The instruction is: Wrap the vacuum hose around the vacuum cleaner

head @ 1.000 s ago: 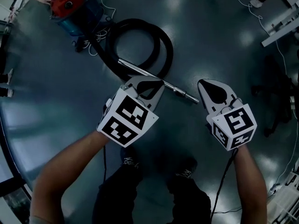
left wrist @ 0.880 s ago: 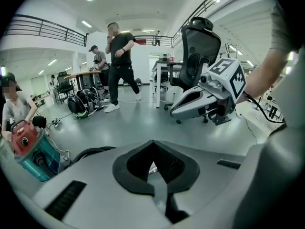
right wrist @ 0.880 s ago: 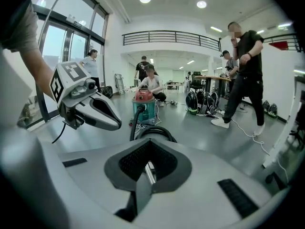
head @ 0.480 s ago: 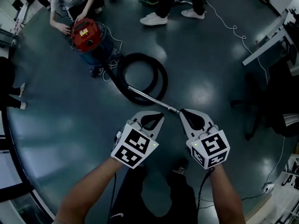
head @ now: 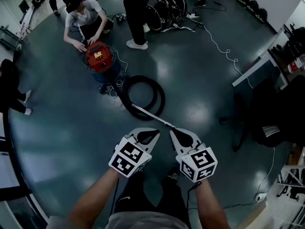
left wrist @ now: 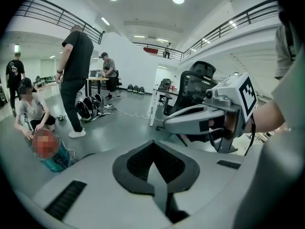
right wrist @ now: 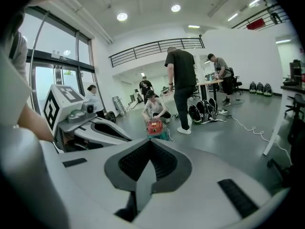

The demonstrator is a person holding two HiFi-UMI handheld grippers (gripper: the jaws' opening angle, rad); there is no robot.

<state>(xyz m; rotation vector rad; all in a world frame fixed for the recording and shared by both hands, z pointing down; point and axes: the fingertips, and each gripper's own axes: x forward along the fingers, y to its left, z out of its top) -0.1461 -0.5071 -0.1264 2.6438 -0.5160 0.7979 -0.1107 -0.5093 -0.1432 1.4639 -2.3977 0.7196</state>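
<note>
Lying on floor: hose (head: 162,98), coiled beside vacuum cleaner (head: 99,57)
Left gripper (head: 151,133): jaws clenched, empty
Right gripper (head: 175,133): jaws clenched, empty

One vacuum cleaner (head: 99,61), one hose (head: 159,98), two grippers, at least four people.
I counted the left gripper (head: 153,133) and right gripper (head: 174,131) at lower centre, one metal wand (head: 150,114), one crouching person (head: 86,20) at upper left, one standing person (head: 136,8), and two bystanders (head: 10,87) by the left edge.

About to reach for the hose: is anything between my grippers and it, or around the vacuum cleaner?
Nothing visible lies between the left gripper, the right gripper and the hose's metal wand. A crouching person is touching the vacuum cleaner's red top.
</note>
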